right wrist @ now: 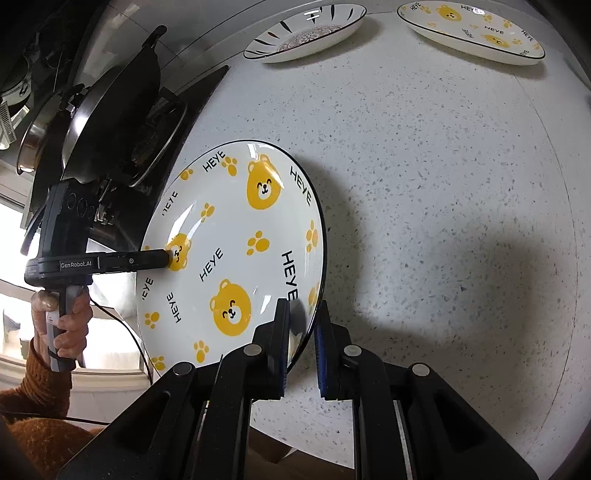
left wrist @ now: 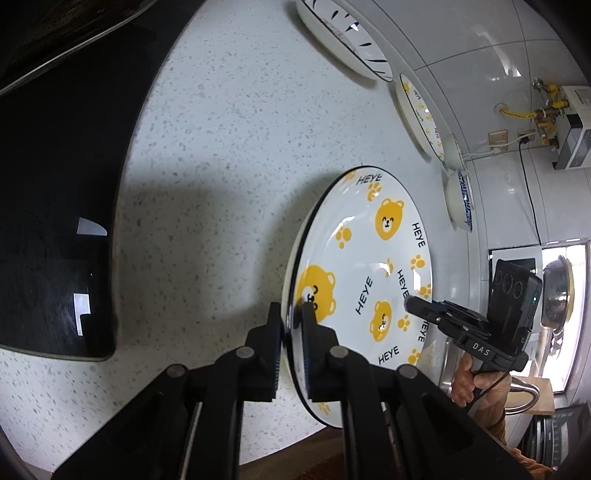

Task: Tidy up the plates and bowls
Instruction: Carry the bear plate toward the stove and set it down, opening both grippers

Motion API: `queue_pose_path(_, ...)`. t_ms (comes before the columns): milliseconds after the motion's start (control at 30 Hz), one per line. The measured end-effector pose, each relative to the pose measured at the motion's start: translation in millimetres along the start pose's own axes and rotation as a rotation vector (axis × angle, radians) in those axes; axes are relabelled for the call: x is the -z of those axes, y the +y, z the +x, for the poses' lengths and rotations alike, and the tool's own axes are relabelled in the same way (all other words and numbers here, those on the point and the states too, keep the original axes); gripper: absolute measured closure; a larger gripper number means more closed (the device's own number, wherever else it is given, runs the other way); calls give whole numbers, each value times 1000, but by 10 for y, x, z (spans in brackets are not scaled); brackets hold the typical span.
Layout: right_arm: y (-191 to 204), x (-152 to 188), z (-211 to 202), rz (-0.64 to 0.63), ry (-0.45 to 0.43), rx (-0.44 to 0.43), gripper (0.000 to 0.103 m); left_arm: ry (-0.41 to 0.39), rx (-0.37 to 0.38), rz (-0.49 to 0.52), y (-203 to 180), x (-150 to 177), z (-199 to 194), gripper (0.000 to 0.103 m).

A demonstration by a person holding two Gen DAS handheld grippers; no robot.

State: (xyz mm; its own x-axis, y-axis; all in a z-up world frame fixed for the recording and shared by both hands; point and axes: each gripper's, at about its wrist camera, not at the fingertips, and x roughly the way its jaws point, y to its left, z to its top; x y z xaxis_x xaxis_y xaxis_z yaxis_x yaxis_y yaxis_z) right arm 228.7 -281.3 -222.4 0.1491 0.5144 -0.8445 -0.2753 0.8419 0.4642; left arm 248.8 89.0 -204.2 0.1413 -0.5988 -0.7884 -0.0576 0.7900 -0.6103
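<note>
A white plate with yellow bears and "HEYE" lettering (left wrist: 365, 273) is held above the speckled counter (left wrist: 221, 147). My left gripper (left wrist: 291, 314) is shut on its rim. My right gripper (right wrist: 303, 325) straddles the opposite rim of the same plate (right wrist: 236, 251) with a visible gap at the outer pad, so it stands open. The right gripper also shows in the left wrist view (left wrist: 408, 302) at the plate's far rim, and the left gripper shows in the right wrist view (right wrist: 168, 256).
A striped plate (right wrist: 306, 33) and a second bear plate (right wrist: 476, 29) lie at the back of the counter, with two bowls (left wrist: 460, 199) beyond. A black stove (left wrist: 55, 221) with a pan (right wrist: 110, 103) is beside the held plate.
</note>
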Motion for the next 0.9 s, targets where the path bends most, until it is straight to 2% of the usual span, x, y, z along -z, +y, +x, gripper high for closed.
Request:
queue_pose_path(367,123,28,39,24,-14,26,91,-7,-15,19,35,-8,-71,93)
queue_pose_path(700,96,35,-84,26,-33,47,90,-84,-70,67,-16,56,-311,91)
queue_pose_path(767,63,41,-150,33,-47,56,87,-101,-94,81,-52,84,-368,91)
queue_pose_path(800,37,51,-197,38,-57,58,82,-111,-107,88,-70,94,-400,91)
queue_pose_path(867,-33,69,-303,49,-81,57,69,-145,-134,93,-109,104,-486,91)
queue_pose_path(900,-78,79,-366,52,-96,50,58,-160,-133,84,-120,101,-529,90)
